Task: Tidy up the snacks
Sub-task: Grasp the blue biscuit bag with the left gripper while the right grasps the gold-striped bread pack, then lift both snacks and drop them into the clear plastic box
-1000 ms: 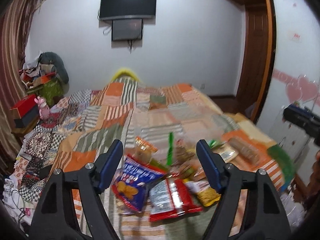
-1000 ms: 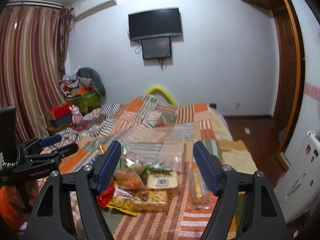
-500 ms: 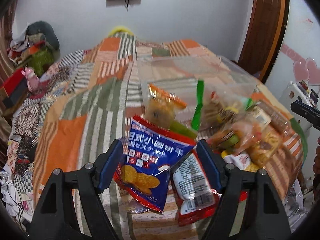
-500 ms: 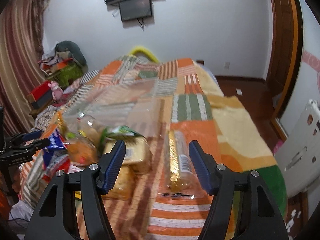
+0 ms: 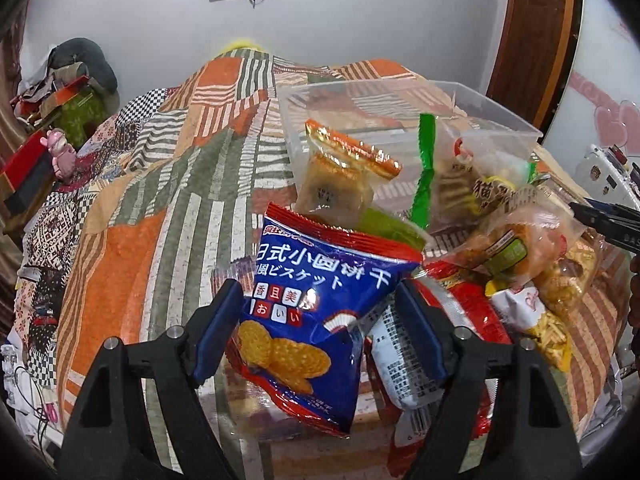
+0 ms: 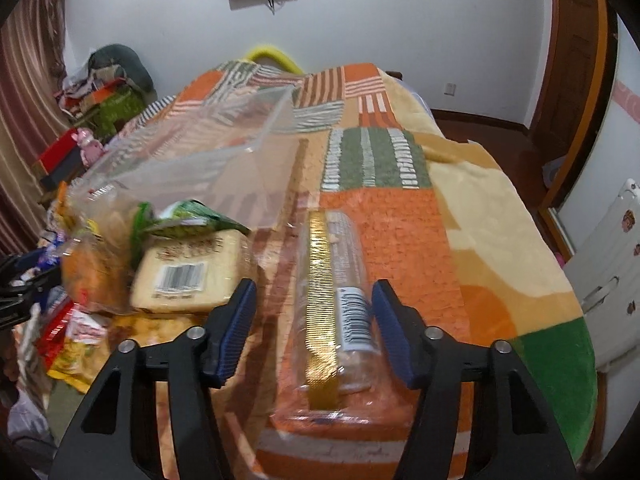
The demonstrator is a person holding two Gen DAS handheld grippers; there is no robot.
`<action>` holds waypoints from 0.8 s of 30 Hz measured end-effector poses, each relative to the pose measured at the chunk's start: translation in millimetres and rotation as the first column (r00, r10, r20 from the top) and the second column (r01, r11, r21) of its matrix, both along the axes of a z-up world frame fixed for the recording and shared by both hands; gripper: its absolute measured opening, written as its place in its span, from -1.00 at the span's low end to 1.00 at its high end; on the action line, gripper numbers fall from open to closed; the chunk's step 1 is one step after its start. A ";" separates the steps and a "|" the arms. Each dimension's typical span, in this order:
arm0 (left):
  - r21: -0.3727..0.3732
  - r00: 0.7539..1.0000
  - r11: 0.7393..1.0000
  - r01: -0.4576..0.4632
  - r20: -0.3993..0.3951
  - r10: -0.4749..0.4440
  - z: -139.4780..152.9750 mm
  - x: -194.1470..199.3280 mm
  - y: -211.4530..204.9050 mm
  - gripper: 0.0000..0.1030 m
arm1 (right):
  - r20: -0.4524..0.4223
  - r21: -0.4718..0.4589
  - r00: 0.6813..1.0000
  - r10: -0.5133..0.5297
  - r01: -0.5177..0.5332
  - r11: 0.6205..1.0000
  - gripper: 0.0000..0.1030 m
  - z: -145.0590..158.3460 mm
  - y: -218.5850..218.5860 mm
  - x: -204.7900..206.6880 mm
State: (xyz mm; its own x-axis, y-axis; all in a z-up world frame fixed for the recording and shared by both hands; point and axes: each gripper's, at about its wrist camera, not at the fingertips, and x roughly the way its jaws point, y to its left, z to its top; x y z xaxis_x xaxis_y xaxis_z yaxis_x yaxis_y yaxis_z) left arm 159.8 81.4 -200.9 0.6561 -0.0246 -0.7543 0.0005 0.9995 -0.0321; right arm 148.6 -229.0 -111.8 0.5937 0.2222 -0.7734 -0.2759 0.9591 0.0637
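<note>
My left gripper [image 5: 320,312] is open, its fingers on either side of a blue biscuit bag [image 5: 316,300] that lies on the snack pile. A red packet [image 5: 440,328] and a clear bag of orange snacks [image 5: 516,244] lie to its right. My right gripper [image 6: 312,316] is open around a long clear cracker sleeve with a gold strip [image 6: 332,288] on the blanket. A clear plastic bin [image 5: 404,116] stands behind the pile; it also shows in the right wrist view [image 6: 208,160].
The snacks lie on a patchwork bed blanket [image 5: 152,208]. A barcoded yellow pack [image 6: 188,272] and a green packet [image 6: 188,220] lie left of the sleeve. The other gripper [image 5: 608,220] shows at the right edge. A door and a white cabinet [image 6: 608,264] are on the right.
Both grippers have moved down and forward to the pile. The left now straddles the blue biscuit bag, the right straddles the cracker sleeve. Both stayed open.
</note>
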 end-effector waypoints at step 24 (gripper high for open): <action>-0.034 0.992 0.999 -0.031 0.124 0.035 55.3 -30.8 12.5 0.01 | 0.061 0.062 0.998 0.017 -0.021 0.998 -0.30 32.9 -2.5 -7.7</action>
State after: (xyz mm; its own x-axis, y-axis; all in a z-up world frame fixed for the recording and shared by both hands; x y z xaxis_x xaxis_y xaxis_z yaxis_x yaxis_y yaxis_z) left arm 129.0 93.9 -145.6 0.7454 -0.0242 -0.6662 -0.0264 0.9975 -0.0657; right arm 140.9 -231.5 -78.9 0.6340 0.2812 -0.7204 -0.2995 0.9481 0.1065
